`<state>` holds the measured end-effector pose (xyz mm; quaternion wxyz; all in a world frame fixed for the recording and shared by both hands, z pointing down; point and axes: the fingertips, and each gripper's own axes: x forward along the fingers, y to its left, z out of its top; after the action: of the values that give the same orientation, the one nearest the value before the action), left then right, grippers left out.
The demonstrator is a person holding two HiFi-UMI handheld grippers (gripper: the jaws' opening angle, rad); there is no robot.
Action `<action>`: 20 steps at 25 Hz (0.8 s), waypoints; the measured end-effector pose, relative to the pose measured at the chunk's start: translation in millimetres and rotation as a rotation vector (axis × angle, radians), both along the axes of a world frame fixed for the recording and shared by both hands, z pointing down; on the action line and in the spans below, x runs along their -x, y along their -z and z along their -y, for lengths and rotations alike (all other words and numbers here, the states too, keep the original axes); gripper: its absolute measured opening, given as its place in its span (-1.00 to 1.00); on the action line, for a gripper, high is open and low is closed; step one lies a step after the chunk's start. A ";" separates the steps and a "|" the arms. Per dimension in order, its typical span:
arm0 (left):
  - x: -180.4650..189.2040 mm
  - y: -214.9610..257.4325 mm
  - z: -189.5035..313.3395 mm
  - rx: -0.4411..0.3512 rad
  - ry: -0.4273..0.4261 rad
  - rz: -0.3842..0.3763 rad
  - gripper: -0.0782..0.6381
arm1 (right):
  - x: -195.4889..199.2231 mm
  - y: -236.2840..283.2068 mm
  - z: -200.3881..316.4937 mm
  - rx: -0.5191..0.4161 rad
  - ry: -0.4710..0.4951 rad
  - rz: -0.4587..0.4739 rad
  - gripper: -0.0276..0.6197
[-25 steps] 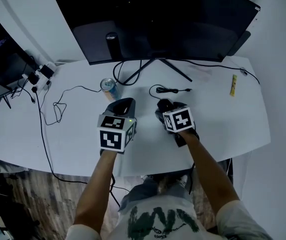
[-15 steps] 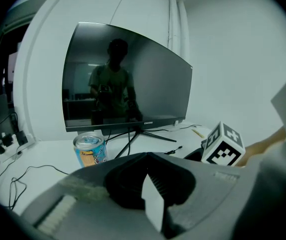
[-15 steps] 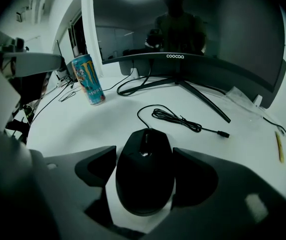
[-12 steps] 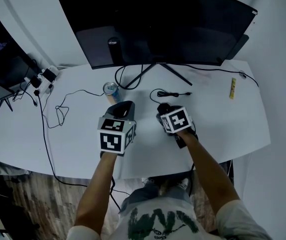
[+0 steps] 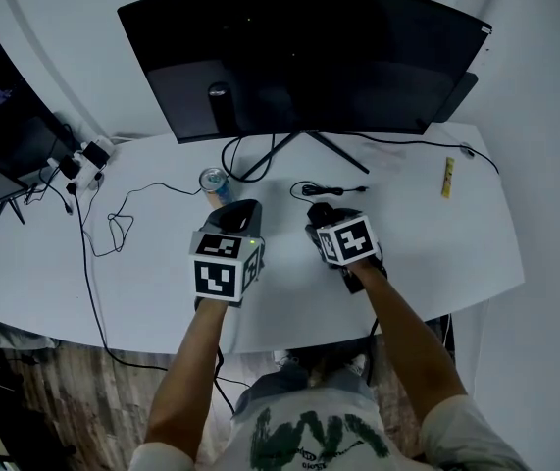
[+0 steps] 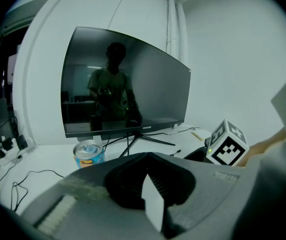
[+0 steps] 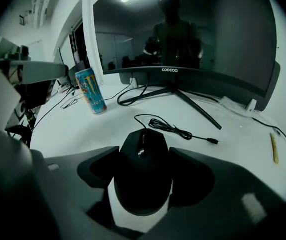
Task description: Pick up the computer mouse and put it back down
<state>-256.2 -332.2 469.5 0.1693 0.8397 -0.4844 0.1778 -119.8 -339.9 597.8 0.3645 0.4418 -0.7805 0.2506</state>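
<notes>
Now the right claw [image 7: 143, 153] has just closed on the glossy black corded computer mouse [image 7: 141, 184]; left claw [image 6: 147, 156] clamped empty.

My left gripper [image 5: 244, 210] and right gripper [image 5: 321, 216] are dark grey, each with a black-and-white marker cube [image 5: 226, 263]; my white short-sleeved shirt [image 5: 319, 430] bears green print.

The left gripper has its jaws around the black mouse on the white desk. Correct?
No: it is the right gripper, whose jaws have just been closing and now press the mouse between them, as the right gripper view shows. The rest stands.
</notes>
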 end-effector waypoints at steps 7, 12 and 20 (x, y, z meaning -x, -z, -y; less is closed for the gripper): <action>-17.6 23.9 -5.1 -0.038 -0.007 0.003 -0.77 | -17.8 34.0 -1.0 -0.064 -0.025 0.046 0.05; -31.0 39.7 -8.7 -0.062 -0.006 0.003 -0.77 | -30.0 55.4 -4.3 -0.098 -0.025 0.077 0.04; -54.2 59.2 -10.1 -0.094 0.008 0.005 -0.77 | -53.5 86.6 -4.5 -0.149 -0.024 0.114 0.04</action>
<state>-201.9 -322.2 410.3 0.1292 0.8442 -0.4962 0.1562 -66.3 -335.4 511.1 0.2827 0.4618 -0.8112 0.2209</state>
